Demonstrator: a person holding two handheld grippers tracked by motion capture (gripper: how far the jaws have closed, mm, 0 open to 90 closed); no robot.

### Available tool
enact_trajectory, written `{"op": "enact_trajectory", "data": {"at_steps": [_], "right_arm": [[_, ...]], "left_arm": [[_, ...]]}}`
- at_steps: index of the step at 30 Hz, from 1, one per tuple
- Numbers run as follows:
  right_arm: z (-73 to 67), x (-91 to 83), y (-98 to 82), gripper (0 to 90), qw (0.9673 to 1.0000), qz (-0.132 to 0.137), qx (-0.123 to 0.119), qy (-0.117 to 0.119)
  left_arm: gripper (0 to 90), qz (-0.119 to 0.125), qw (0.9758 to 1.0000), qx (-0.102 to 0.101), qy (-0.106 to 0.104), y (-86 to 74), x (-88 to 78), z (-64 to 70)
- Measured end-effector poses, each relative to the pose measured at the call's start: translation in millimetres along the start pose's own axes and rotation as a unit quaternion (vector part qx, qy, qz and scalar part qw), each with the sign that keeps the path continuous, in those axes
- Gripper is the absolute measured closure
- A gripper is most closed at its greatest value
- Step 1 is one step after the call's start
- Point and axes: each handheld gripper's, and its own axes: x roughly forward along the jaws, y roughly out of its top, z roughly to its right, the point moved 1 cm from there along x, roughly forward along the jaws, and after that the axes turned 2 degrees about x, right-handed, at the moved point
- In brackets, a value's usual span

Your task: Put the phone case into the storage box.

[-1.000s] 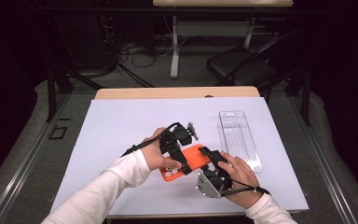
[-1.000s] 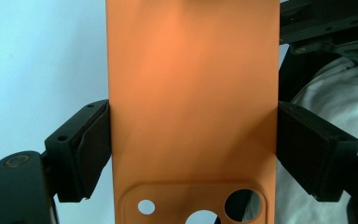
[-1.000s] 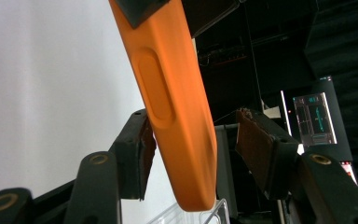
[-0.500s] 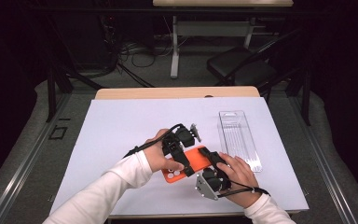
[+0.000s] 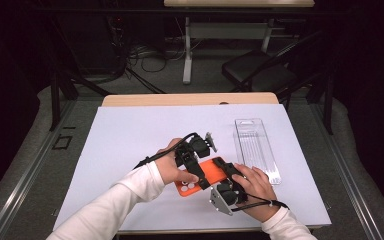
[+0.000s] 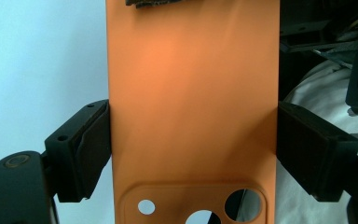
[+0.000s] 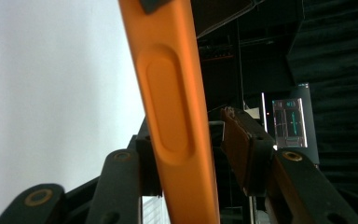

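Observation:
An orange phone case (image 5: pixel 211 172) is held just above the white sheet, between both hands. My left gripper (image 5: pixel 200 175) is shut across its width. In the left gripper view both pads press the long sides of the case (image 6: pixel 193 107) above the camera cutouts. My right gripper (image 5: pixel 227 172) comes at the case's right end from below. Seen edge-on in the right gripper view, the case (image 7: pixel 172 116) stands between the jaws of my right gripper (image 7: pixel 191 135). These jaws have just been closing. The left pad lies against the case, and a gap remains at the right pad (image 7: pixel 237 140).
A clear plastic blister pack (image 5: pixel 257 150) lies on the white sheet (image 5: pixel 130 150) to the right of the hands. The wooden table edge (image 5: pixel 190 99) runs along the back. A black chair (image 5: pixel 260 75) and cables sit on the floor beyond.

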Motion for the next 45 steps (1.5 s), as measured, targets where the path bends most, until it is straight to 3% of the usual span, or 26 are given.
{"op": "enact_trajectory", "data": {"at_steps": [18, 30, 45], "right_arm": [[-2.7, 3.0, -1.9, 70.2, 0.9998, 0.002, -0.019, -0.005], [-4.3, 2.1, -1.3, 77.1, 0.9997, 0.005, -0.017, -0.014], [-4.8, 1.4, 0.4, 85.5, 0.9986, 0.004, -0.038, -0.037]], "left_arm": [[15.9, -0.003, 1.0, 0.004, -0.005, 1.5, 1.8, 2.3], [15.9, -0.001, 0.9999, 0.001, -0.01, 1.4, 1.8, 1.2], [15.9, 0.005, 0.9994, -0.015, -0.031, -0.6, 0.2, -1.4]]}}
